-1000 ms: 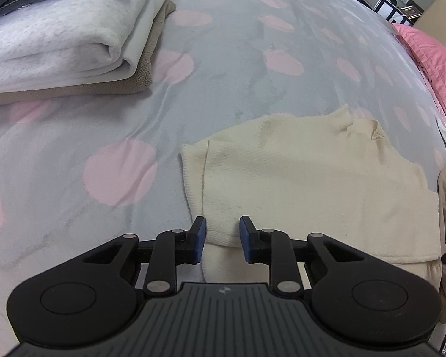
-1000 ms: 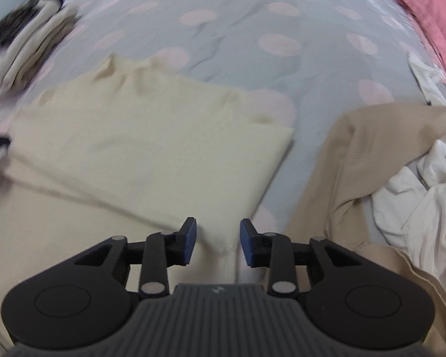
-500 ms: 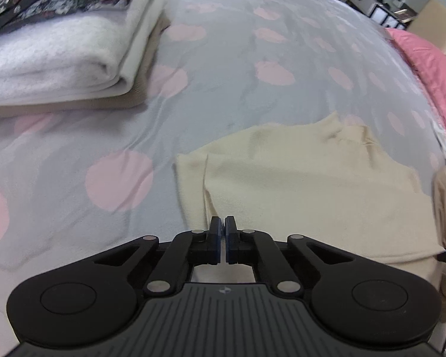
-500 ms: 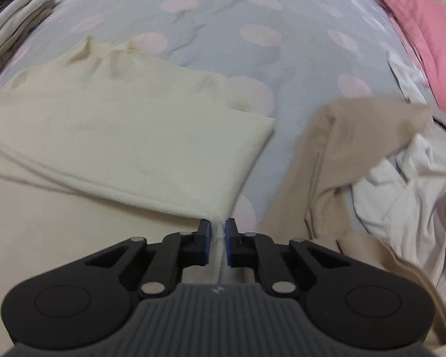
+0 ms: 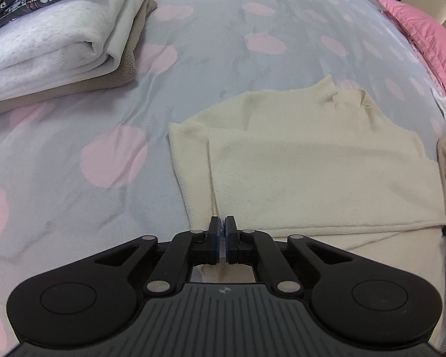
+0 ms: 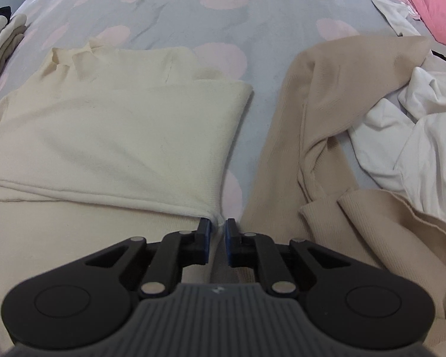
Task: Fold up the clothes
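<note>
Soft cloth on a bed, hard matt plastic on the tools.

The cream top [image 5: 312,163] is a fine ribbed knit, matt and slightly fuzzy. The bedspread [image 5: 223,44] looks like smooth, short-pile fleece. The white folded blanket [image 5: 44,44] is plush and thick; the tan garment [image 6: 327,119] is a ribbed knit, the white garment [image 6: 401,136] a thin, smooth weave. The left gripper [image 5: 222,231] and right gripper [image 6: 217,233] are matt black plastic with dull metal pivot pins and blue rubbery pads [image 6: 205,238].

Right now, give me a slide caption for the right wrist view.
Right gripper pinching the cream top's near corner on the dotted bedspread, unfolded tan garment alongside.
</note>
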### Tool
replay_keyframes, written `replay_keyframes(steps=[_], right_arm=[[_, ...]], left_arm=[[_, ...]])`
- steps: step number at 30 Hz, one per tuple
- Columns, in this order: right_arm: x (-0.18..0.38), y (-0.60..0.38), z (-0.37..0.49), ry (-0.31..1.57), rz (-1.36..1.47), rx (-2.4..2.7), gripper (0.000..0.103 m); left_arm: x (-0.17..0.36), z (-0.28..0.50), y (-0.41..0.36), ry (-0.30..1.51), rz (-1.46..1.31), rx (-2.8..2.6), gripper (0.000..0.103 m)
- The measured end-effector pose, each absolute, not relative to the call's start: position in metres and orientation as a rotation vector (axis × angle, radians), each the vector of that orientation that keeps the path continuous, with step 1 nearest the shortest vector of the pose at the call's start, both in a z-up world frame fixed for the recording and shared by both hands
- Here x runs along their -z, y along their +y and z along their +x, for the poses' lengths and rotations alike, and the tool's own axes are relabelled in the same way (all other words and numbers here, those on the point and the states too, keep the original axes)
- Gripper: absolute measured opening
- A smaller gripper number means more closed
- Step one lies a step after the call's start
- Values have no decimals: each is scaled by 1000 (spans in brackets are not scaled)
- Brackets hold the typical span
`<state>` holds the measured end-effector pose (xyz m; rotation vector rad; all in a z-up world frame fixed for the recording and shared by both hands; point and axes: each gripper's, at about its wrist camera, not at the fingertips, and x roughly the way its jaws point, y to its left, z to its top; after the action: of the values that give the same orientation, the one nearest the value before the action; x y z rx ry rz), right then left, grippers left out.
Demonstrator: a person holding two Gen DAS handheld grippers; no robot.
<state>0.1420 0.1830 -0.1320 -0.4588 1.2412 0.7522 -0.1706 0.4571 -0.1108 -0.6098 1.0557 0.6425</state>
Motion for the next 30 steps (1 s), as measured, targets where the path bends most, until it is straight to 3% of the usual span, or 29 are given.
replay_keyframes(steps=[2,5,6,11,23,26,30], right_arm=[[127,181,138,1231,-470,-758,13],[120,174,128,1205,-498,-778,17],[118,171,125,1198,-504,-791,23],[115,156,96,1184,-542,-859,32],[131,106,-8,1135,-675,-971,36],[132,94,-30,1103,-692,-940,50],[136,80,-49,1082,-728,-871,51]], left_arm=[[106,-174,455,1043,-617,-642,2],[96,-180,446,1027,-598,-647,17],[94,-181,441,1027,-586,-649,21],[89,-191,414,1069,-532,-614,27],[111,-252,338,1194,-458,-544,28],[119,-270,320,1216,-477,-541,28],[125,-287,299,1239,-488,-561,29]])
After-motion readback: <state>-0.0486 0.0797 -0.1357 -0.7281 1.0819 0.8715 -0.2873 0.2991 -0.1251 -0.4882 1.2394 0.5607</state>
